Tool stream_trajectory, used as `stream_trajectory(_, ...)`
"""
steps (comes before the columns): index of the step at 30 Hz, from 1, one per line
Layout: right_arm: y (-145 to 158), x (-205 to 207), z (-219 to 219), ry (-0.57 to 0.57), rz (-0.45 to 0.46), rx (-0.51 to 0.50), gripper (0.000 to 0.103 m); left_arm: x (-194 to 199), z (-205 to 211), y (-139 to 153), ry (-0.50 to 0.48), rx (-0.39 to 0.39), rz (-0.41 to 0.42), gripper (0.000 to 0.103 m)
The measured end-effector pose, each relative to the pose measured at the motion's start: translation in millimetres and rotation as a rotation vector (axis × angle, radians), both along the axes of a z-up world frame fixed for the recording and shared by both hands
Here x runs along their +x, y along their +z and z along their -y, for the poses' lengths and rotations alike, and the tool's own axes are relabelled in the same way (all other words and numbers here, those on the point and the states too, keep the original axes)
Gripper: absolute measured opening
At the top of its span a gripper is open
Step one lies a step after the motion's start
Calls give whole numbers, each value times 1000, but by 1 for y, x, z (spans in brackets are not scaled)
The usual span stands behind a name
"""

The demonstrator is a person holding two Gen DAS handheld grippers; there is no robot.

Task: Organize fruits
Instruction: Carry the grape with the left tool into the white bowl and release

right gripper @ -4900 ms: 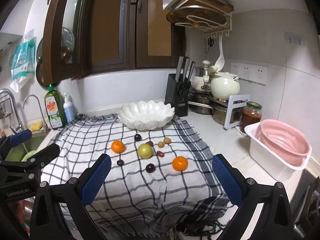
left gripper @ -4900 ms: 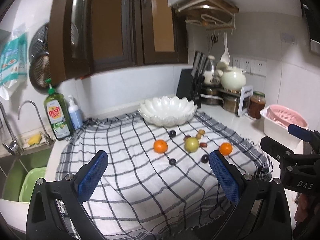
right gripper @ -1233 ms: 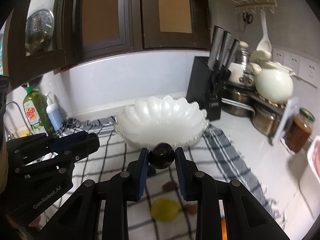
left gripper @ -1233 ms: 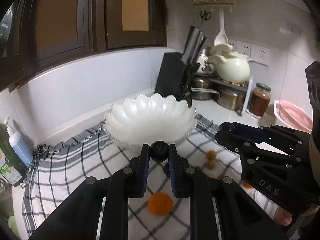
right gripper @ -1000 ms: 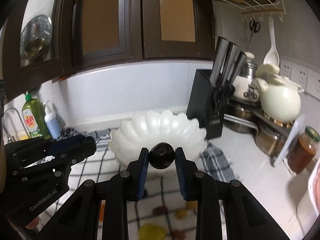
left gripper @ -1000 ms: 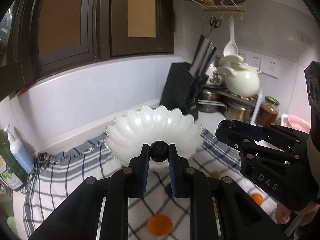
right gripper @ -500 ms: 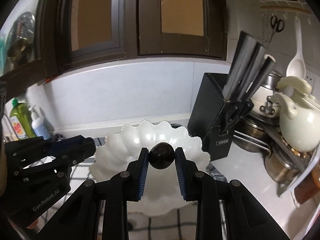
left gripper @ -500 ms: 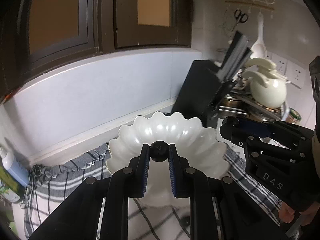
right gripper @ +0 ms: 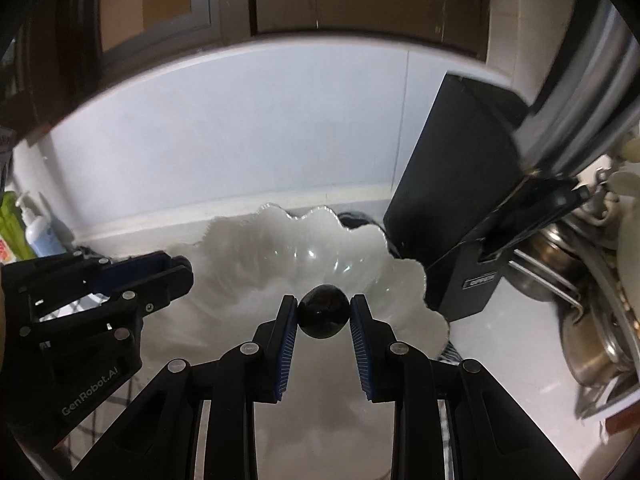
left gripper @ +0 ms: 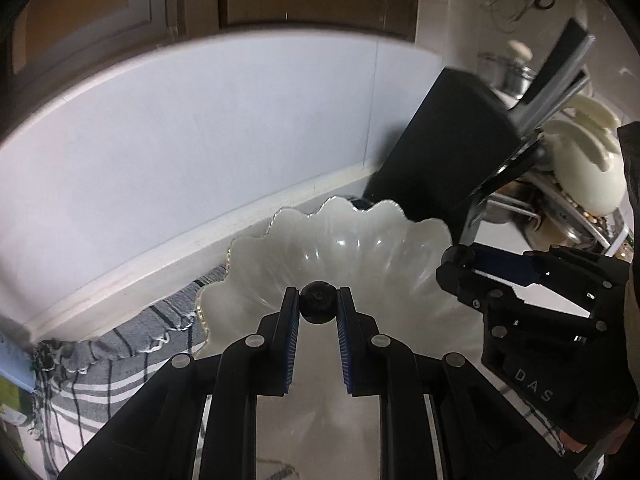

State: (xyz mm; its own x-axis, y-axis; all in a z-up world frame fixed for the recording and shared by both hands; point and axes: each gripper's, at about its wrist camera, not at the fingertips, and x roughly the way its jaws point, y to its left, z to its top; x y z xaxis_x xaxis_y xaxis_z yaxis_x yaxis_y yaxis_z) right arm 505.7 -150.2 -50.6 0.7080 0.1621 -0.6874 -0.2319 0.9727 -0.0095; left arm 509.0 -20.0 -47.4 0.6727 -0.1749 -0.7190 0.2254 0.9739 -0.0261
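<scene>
Left wrist view: left gripper (left gripper: 318,309) pinching a small dark plum (left gripper: 319,307) over the scalloped white bowl (left gripper: 360,236); right gripper (right gripper: 324,312) likewise clamping a larger dark plum (right gripper: 324,315).

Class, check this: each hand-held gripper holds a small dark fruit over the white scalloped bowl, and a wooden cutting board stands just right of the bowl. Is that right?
One error: no cutting board stands there; it is a black knife block, clear in the right wrist view. The rest holds: left hand-held gripper and right hand-held gripper each hold a dark fruit over the white scalloped bowl.
</scene>
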Motion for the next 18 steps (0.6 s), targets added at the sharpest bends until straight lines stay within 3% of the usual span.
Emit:
stream_trajectory(9, -37, 43, 4, -14, -154, 46, 28, 39, 1, -31, 7, -15, -127, 20)
stream_trajectory(18, -53, 60, 7, -30, -230, 29, 29, 56, 5, -49, 11, 10, -195, 20)
